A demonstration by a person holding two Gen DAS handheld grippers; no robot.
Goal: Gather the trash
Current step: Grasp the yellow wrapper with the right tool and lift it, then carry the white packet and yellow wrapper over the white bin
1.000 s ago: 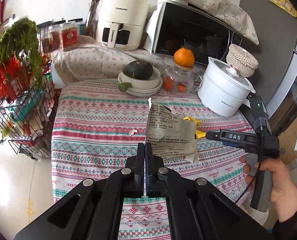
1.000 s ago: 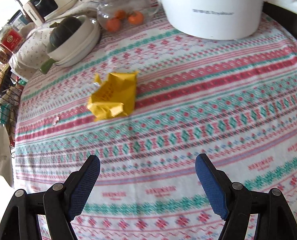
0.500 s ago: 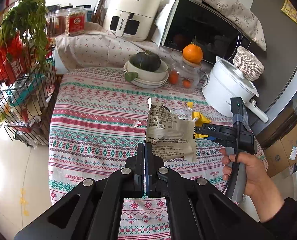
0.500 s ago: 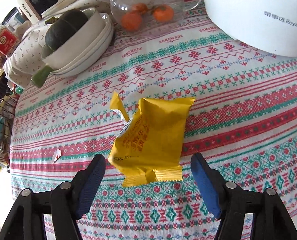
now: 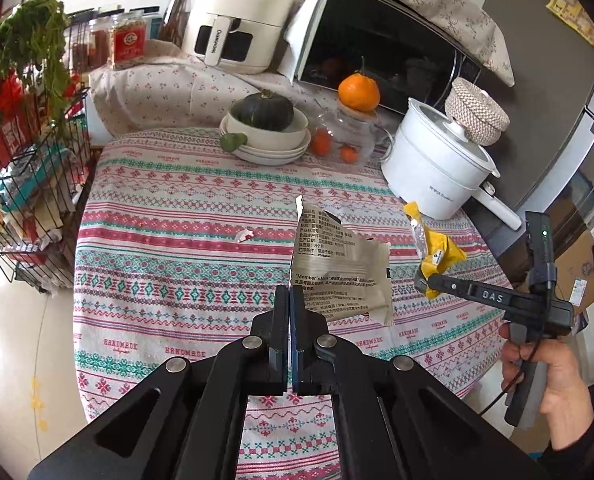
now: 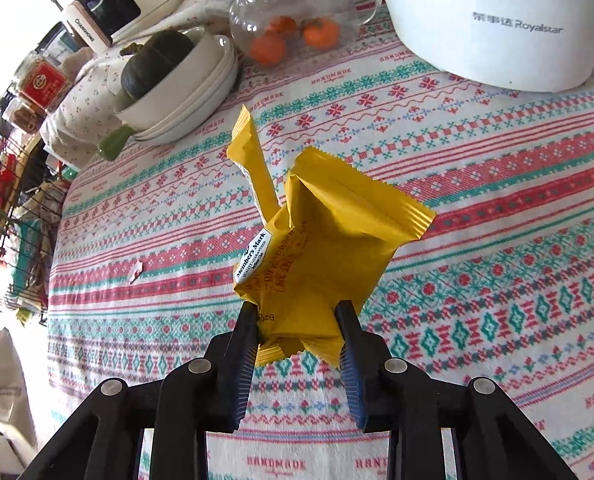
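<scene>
My left gripper (image 5: 289,294) is shut on a torn grey-white snack wrapper (image 5: 337,268) with printed text and holds it up above the patterned tablecloth (image 5: 169,240). My right gripper (image 6: 297,316) is shut on a crumpled yellow snack wrapper (image 6: 317,240) and holds it lifted off the cloth; the same gripper and wrapper (image 5: 437,252) show at the right of the left wrist view. A small white paper scrap (image 5: 244,236) lies on the cloth left of the wrappers, also in the right wrist view (image 6: 135,271).
At the table's back stand stacked bowls with a green squash (image 5: 263,112), a glass jar with small oranges (image 5: 345,140) and a white electric pot (image 5: 437,164). An air fryer (image 5: 241,16) and microwave (image 5: 381,56) are behind. A wire rack (image 5: 21,168) stands left.
My right gripper moved in on the yellow wrapper, closed on it and lifted it off the cloth. My left gripper kept hold of the grey wrapper and pulled back a little.
</scene>
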